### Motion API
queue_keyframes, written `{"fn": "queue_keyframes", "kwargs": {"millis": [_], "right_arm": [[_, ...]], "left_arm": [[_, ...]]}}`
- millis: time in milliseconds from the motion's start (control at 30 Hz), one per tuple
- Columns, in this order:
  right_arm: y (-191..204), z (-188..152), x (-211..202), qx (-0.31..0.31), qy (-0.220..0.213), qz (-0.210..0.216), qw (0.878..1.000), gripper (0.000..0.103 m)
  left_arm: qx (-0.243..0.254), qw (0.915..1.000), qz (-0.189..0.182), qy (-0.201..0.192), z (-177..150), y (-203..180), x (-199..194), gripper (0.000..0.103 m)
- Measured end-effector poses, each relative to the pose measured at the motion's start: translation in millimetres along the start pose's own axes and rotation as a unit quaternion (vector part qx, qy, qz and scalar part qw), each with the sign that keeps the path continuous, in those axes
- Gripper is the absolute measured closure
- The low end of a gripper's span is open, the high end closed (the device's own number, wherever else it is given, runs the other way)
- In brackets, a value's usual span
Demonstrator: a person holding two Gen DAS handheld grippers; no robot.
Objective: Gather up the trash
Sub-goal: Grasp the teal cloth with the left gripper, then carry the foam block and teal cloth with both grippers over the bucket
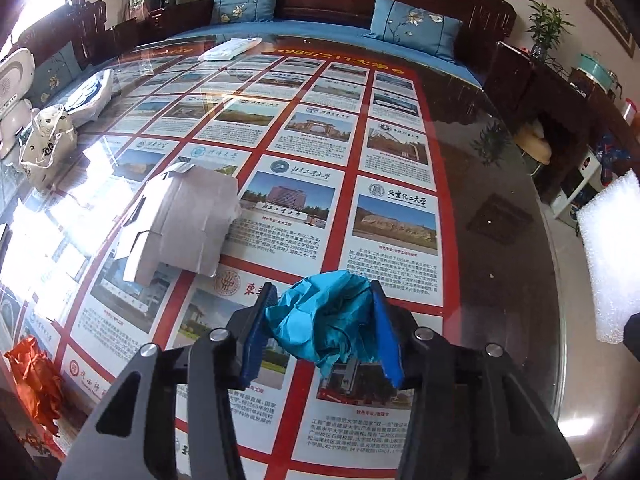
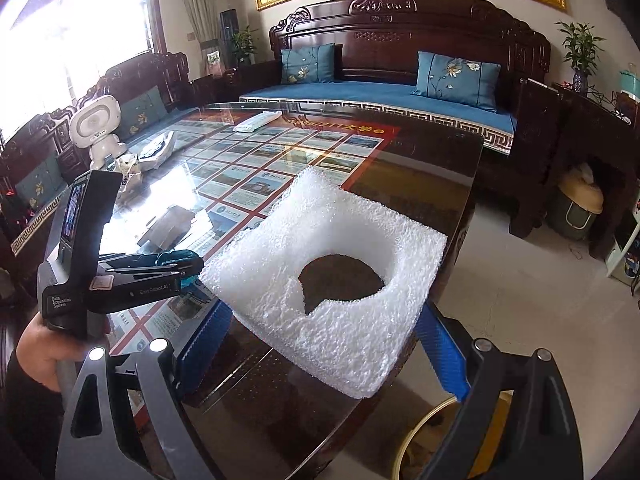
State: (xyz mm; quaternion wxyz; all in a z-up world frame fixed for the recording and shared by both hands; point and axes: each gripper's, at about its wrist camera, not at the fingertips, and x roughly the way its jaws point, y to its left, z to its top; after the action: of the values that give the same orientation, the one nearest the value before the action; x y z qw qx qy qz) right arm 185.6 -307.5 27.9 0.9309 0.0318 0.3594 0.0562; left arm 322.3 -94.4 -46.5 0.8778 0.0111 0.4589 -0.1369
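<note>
Trash: one blue wad [image 1: 324,316], one foam sheet [image 2: 328,280], possibly gripped.

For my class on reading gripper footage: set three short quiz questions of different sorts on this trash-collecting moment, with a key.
1. True or false: the left gripper has its pads against the crumpled blue paper.
2. Multiple choice: what sits between the fingers of the right gripper? A) a remote control B) a white foam sheet with a hole in it C) an orange wrapper
3. Short answer: name two pieces of trash on the glass table that no gripper touches.

Key
1. True; the paper is squeezed between the two blue pads.
2. B
3. The flattened grey cardboard box and the crumpled orange paper at the near left edge.
</note>
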Motion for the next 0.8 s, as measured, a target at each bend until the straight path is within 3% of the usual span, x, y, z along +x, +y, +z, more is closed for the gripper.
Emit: {"fn": "queue_keyframes", "kwargs": {"millis": [300,600,800], "right_arm": [[-2,-6,-9,-0.011,0.006,0.001,1.0,0.016],[-2,-13,-48,-0.035,-0.021,-0.017,0.999,0.016],[-21,-27,-85,-0.04,-0.038,-0.039,0.998,0.016]], "left_arm": [[0.018,0.9991,0.005,-0.037,-12,-13,-39,0.058],[0.058,0.9962,-0.027,-0.059,-33,-43,-80,0.058],[0.096,0.9907,-0.071,-0.064,-47,-90,-98,0.058]]}}
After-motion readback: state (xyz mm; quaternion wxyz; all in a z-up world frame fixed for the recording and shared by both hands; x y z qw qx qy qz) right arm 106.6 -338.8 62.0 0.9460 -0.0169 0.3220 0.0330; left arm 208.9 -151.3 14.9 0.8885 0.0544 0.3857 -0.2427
